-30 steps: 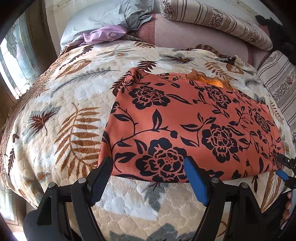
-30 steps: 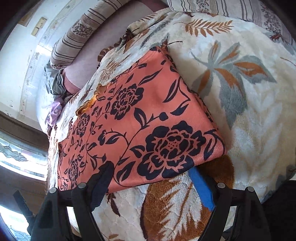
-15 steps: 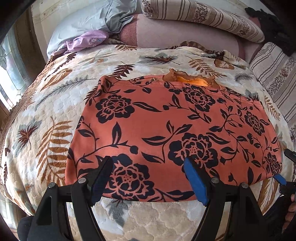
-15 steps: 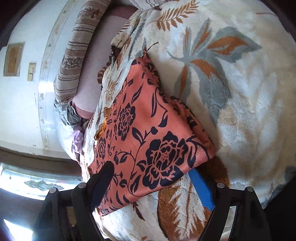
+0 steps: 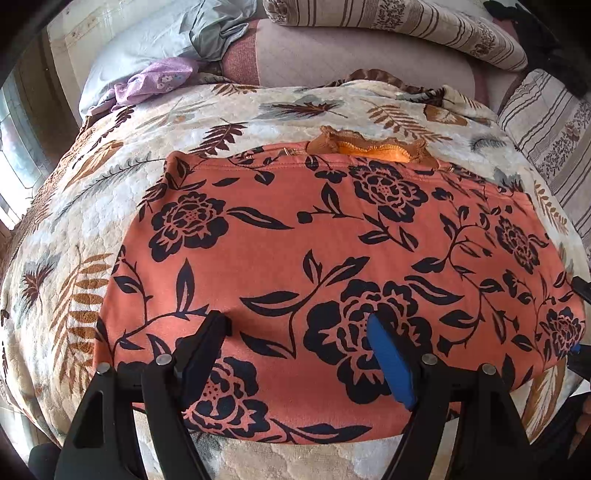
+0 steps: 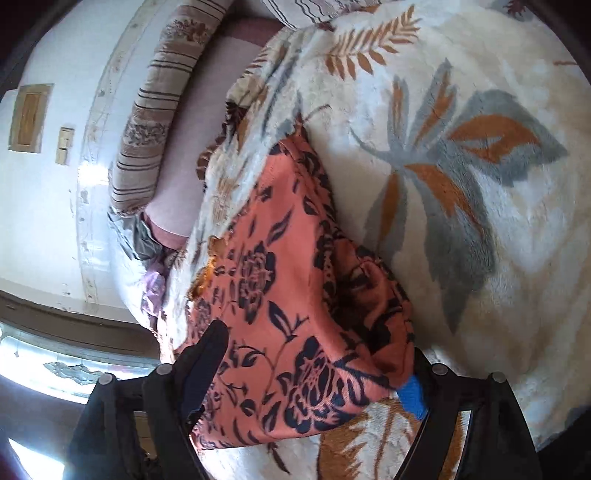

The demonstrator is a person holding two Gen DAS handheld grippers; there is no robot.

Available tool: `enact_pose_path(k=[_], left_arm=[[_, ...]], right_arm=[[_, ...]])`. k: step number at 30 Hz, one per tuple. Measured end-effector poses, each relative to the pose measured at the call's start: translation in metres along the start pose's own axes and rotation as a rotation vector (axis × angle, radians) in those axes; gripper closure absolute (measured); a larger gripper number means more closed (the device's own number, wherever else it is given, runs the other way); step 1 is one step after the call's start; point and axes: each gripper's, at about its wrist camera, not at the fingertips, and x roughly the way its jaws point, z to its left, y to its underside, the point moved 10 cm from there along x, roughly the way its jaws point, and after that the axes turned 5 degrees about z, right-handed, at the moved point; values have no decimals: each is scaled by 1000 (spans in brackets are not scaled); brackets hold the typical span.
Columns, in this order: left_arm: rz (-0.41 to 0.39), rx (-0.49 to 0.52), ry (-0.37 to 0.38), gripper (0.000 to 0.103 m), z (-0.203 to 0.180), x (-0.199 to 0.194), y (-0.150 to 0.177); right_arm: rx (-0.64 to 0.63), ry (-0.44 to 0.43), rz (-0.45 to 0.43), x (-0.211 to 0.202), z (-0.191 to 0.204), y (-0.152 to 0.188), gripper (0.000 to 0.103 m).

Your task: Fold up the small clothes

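An orange garment [image 5: 332, 251] with black flowers lies folded flat on the leaf-print blanket [image 5: 74, 221]. Its orange lace collar [image 5: 369, 147] peeks out at the far edge. My left gripper [image 5: 299, 328] is open, its fingers spread over the garment's near edge. My right gripper [image 6: 314, 354] is open too, fingers on either side of the garment's right corner [image 6: 332, 350], where the cloth [image 6: 258, 277] bunches up between them. The right gripper's tip also shows at the right rim of the left wrist view [image 5: 580, 288].
Striped pillows [image 5: 406, 22] and a pink cushion [image 5: 332, 55] lie at the bed's head. A grey and a lilac cloth [image 5: 155, 77] sit at the far left. A window [image 6: 55, 369] is beyond the bed's left side.
Both grippers have moved forward onto the garment. The left one has also shifted right along the near edge. The right corner now sits between the right fingers and has lifted into a bunch.
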Motion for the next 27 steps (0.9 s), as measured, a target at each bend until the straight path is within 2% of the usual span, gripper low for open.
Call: enact_pose_path(k=[3,7,10,12,15,19,22,24,26,27], left_arm=[[1,26,-16,24,-2,2,0],[-64,-25,34,24,0,-12,-7],[16,26,-8,24,-5,13,2],[4,53,-30,23,-7,13,3],[-4,19,25,23,-6,2,2],[-43,-10,22,23,3,-9,1],[-19,-16,39,23,8,-2,5],[2,-17,38,23,10,8,9],[-11,1,34,22,9,10,10],[-15,6,34,22,9,9,10]], right_arm=[[-15,6,-13,-3,3,0,21],[-45,13,-25,-9,9,3,21],[-75,39,-31,-6,14,4,19],[-62,64,-10,3,6,5,19],[-70,55,-15,3,5,5,18],[-116,25,-2,5,7,8,12],[-133,21,14,7,8,9,11],[-153,37,32,9,9,11,10],[-176,64,48,11,11,12,11],[-186,85,55,12,12,12,15]])
